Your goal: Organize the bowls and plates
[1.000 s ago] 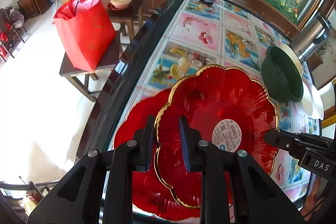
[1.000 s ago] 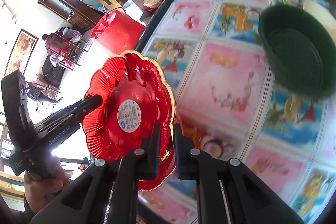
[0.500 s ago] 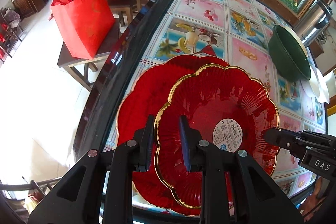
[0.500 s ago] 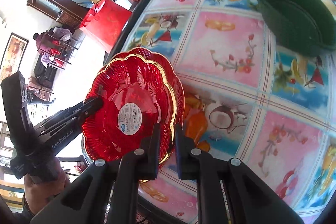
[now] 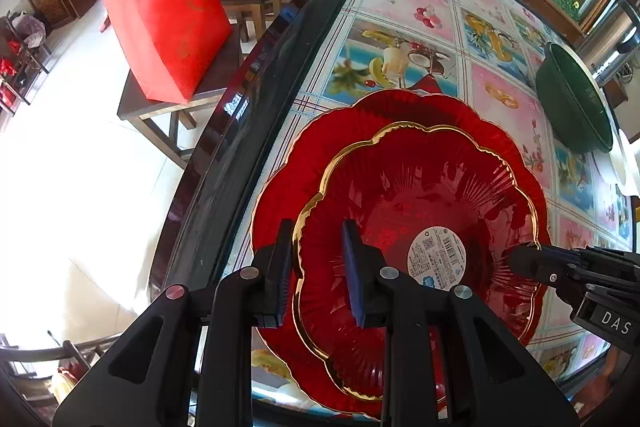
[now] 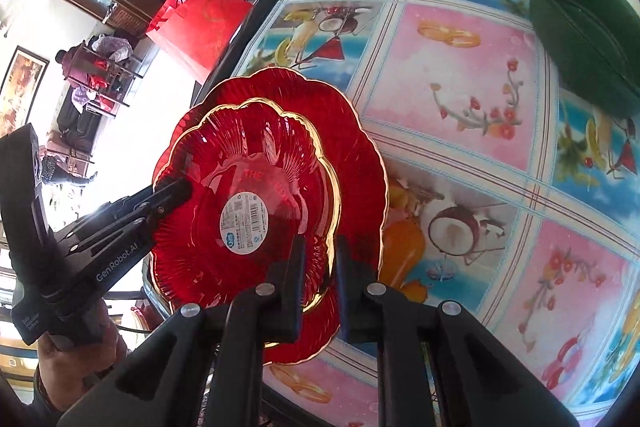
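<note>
Red plate rim pinched between both grippers.

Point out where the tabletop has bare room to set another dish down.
Bare: the tablecloth between the larger red plate and the green bowl, and the squares toward the table's far end. Crowded: the near corner, where both grippers hold the gold-rimmed red plate over the larger one.

"DAS" on right tongs, "GenRobot.AI" on left tongs
</note>
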The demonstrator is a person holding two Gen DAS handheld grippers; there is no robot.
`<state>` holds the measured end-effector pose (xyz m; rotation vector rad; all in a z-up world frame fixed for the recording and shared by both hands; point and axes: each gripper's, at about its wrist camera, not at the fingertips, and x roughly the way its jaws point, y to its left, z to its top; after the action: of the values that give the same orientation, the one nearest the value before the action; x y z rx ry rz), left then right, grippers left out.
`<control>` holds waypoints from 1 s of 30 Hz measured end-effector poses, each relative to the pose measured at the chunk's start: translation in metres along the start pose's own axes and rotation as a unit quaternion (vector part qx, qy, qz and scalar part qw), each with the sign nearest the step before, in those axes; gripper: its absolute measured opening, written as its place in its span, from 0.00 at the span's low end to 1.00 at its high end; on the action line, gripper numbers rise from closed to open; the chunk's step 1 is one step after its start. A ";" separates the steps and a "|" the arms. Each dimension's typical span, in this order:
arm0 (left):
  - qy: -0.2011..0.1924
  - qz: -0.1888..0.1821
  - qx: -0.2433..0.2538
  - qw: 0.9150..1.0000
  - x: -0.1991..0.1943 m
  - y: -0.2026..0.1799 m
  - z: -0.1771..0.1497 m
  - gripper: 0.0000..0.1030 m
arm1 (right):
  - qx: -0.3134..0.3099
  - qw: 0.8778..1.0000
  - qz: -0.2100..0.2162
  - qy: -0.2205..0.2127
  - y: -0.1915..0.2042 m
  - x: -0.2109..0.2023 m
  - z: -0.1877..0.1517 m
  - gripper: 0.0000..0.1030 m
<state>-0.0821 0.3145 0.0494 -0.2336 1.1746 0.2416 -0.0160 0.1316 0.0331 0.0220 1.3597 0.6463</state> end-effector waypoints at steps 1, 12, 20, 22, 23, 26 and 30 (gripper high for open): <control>0.000 0.001 0.001 1.000 0.001 0.000 0.000 0.23 | -0.002 1.000 -0.004 0.001 0.001 0.001 0.000 0.13; -0.016 0.020 0.024 0.999 0.003 -0.007 -0.004 0.24 | -0.030 0.997 -0.071 -0.004 0.013 0.004 0.002 0.13; -0.037 0.043 0.044 0.997 0.001 -0.015 -0.010 0.25 | -0.044 0.993 -0.108 -0.005 0.019 0.011 0.004 0.17; -0.039 0.046 0.048 0.997 0.000 -0.015 -0.012 0.25 | -0.046 0.993 -0.112 -0.007 0.020 0.010 0.004 0.18; -0.040 0.046 0.048 0.997 0.000 -0.015 -0.012 0.25 | -0.046 0.992 -0.113 -0.006 0.020 0.011 0.004 0.18; -0.040 0.048 0.049 0.997 -0.001 -0.015 -0.013 0.26 | -0.054 0.991 -0.124 -0.005 0.025 0.011 0.003 0.18; -0.041 0.062 0.060 0.995 0.000 -0.018 -0.016 0.26 | -0.066 0.988 -0.141 -0.010 0.030 0.008 0.003 0.19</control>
<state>-0.0903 0.2924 0.0441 -0.0445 1.1193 0.2859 -0.0253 0.1606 0.0377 -0.2660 1.2677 0.4931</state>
